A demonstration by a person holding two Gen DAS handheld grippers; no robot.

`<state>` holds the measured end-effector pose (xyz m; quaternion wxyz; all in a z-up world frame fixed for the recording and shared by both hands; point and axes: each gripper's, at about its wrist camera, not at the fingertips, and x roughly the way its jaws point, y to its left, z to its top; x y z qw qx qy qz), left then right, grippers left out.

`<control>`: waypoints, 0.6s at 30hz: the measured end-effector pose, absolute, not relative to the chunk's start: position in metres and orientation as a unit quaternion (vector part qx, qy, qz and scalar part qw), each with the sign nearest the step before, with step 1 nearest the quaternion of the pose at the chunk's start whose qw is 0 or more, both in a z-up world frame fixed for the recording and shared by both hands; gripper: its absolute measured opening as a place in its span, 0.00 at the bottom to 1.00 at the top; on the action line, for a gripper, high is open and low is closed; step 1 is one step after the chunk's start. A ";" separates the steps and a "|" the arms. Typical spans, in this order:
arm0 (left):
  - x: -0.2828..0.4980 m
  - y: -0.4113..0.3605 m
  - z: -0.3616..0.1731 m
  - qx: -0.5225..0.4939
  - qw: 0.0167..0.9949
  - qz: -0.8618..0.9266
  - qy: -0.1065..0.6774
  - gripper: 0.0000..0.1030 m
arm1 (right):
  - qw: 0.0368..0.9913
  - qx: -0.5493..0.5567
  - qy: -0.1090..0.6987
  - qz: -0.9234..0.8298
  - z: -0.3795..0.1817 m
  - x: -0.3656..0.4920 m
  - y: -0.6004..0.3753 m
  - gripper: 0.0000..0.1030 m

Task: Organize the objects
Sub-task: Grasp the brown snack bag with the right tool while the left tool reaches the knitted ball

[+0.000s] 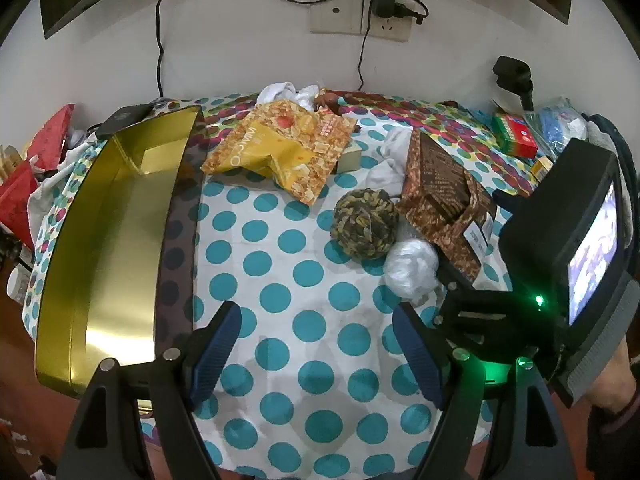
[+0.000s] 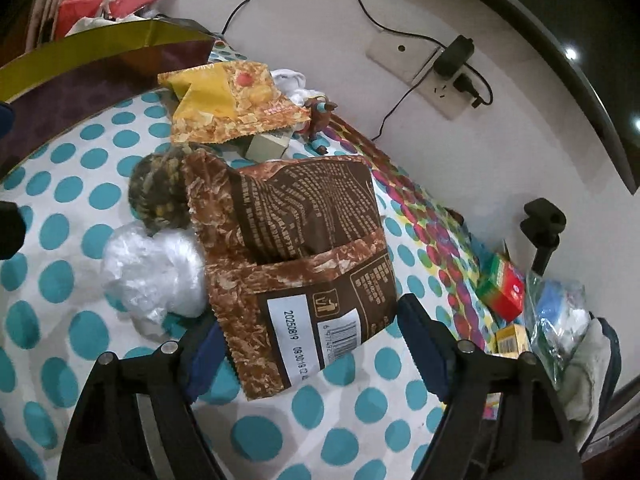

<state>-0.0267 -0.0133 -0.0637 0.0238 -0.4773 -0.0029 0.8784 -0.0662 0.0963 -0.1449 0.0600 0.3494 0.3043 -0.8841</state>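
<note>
A brown snack bag (image 2: pixel 304 248) lies on the dotted tablecloth (image 2: pixel 344 444); it also shows in the left wrist view (image 1: pixel 444 196). My right gripper (image 2: pixel 312 344) is open, its fingers either side of the bag's near edge, not closed on it. A yellow-and-dark woven ball (image 1: pixel 364 224) and a crumpled clear plastic bag (image 1: pixel 412 268) lie left of the brown bag. A yellow snack bag (image 1: pixel 280 148) lies further back. My left gripper (image 1: pixel 316 344) is open and empty over bare cloth. A gold open box (image 1: pixel 116 232) stands at the left.
A green-and-red carton (image 2: pixel 502 288), a small yellow box (image 2: pixel 510 338) and a plastic bag of blue items (image 2: pixel 556 312) sit at the right. A small pale box (image 2: pixel 266 146) is under the yellow bag. White cloth (image 1: pixel 394 160) and red packets (image 1: pixel 48 136) lie around. Cables hang on the wall.
</note>
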 end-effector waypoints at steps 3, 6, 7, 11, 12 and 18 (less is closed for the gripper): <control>-0.030 -0.012 -0.066 -0.480 0.026 0.877 -0.005 0.78 | 0.052 0.333 0.316 -0.887 -0.148 -0.070 0.097 0.76; -0.033 -0.011 -0.069 -0.482 0.028 0.876 -0.008 0.78 | 0.052 0.323 0.312 -0.892 -0.147 -0.073 0.101 0.73; -0.034 -0.011 -0.070 -0.482 0.030 0.876 -0.010 0.78 | 0.056 0.325 0.305 -0.894 -0.145 -0.075 0.103 0.72; -0.037 -0.010 -0.072 -0.483 0.032 0.875 -0.016 0.78 | 0.074 0.327 0.253 -0.908 -0.135 -0.080 0.118 0.70; -0.038 -0.010 -0.072 -0.482 0.031 0.876 -0.014 0.78 | 0.076 0.328 0.241 -0.910 -0.134 -0.081 0.122 0.70; -0.045 -0.005 -0.072 -0.469 0.042 0.882 -0.016 0.78 | 0.085 0.324 0.166 -0.928 -0.122 -0.087 0.146 0.68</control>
